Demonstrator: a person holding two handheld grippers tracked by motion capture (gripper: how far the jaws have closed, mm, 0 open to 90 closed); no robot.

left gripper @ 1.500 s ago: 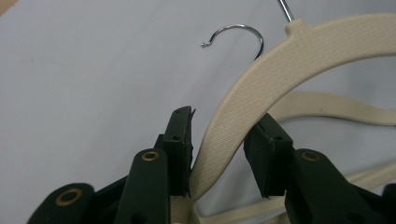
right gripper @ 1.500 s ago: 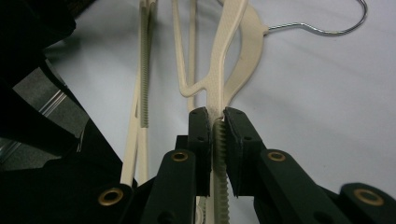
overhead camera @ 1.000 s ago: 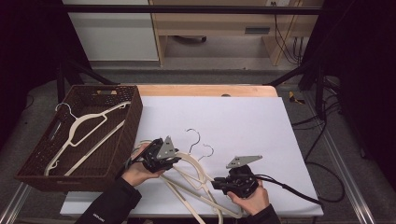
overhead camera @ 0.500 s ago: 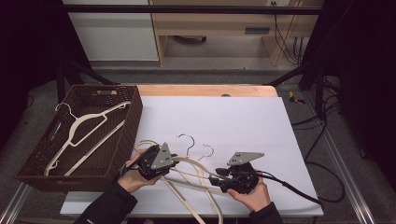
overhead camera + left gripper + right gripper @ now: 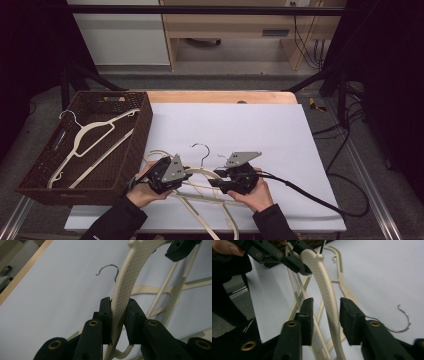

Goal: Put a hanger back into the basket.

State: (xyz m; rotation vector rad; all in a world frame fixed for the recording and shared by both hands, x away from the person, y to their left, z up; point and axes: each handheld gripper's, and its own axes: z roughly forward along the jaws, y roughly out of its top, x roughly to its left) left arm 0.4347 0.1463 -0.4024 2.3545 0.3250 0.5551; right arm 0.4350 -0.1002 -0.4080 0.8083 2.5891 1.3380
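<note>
A cream plastic hanger (image 5: 202, 171) with a metal hook (image 5: 200, 148) lies on top of a pile of like hangers (image 5: 197, 200) at the front of the white table. My left gripper (image 5: 191, 175) is shut on one arm of it; in the left gripper view both pads press the textured arm (image 5: 130, 272) at my left gripper (image 5: 117, 302). My right gripper (image 5: 216, 181) faces it from the right. Its jaws have just been closing around the same arm (image 5: 322, 277). They still stand apart from it on both sides at my right gripper (image 5: 327, 305).
A dark woven basket (image 5: 135, 150) stands at the table's left edge with two cream hangers (image 5: 90, 135) in it. A second hook (image 5: 402, 320) lies on the white sheet (image 5: 260, 125). A black cable (image 5: 310, 195) trails off to the right.
My right gripper has moved left toward the left gripper and now straddles the hanger arm. The left gripper has kept its place and its hold on the hanger.
</note>
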